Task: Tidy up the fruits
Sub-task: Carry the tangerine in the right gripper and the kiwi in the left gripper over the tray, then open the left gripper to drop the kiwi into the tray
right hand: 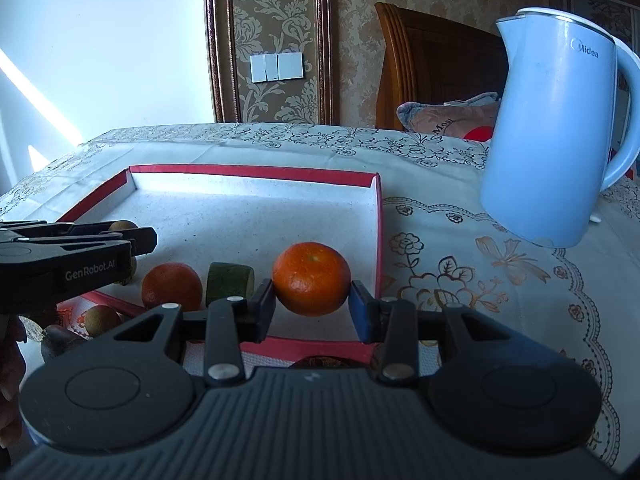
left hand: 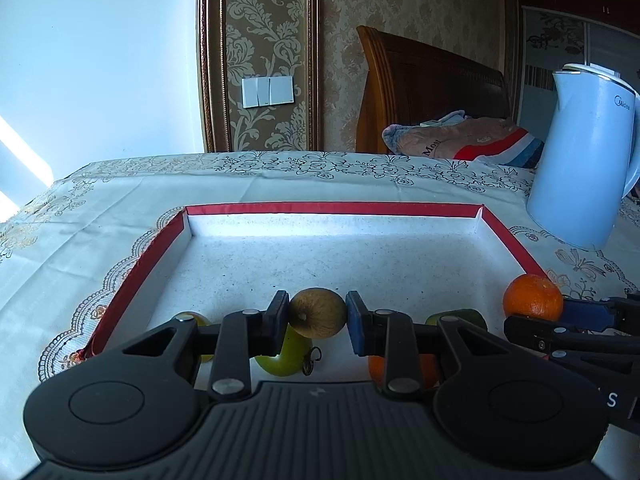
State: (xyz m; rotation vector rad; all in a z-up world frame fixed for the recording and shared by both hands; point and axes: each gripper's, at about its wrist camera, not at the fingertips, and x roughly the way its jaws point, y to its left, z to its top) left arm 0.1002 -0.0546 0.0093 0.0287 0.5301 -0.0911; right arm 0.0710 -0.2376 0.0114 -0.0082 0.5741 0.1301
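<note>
Fruits, assorted, on a worktop (right hand: 440, 184) under an embroidered floral cloth; damask-papered bedroom wall and carved wooden headboard (left hand: 432, 92) behind. One pale-blue plastic kettle (right hand: 556, 128) at the right edge. One shallow red-rimmed cardboard tray (left hand: 332, 209), speckled white inside. Two oranges, dimpled: one (right hand: 311, 279) clamped in the right tool (right hand: 311, 308) above the tray's near right corner, one (right hand: 172, 286) lying at the near edge. One green cut piece (right hand: 229, 284) beside it. One round brown fruit (left hand: 318, 313) gripped by the left tool (left hand: 318, 320). One green apple (left hand: 286, 356) beneath.
</note>
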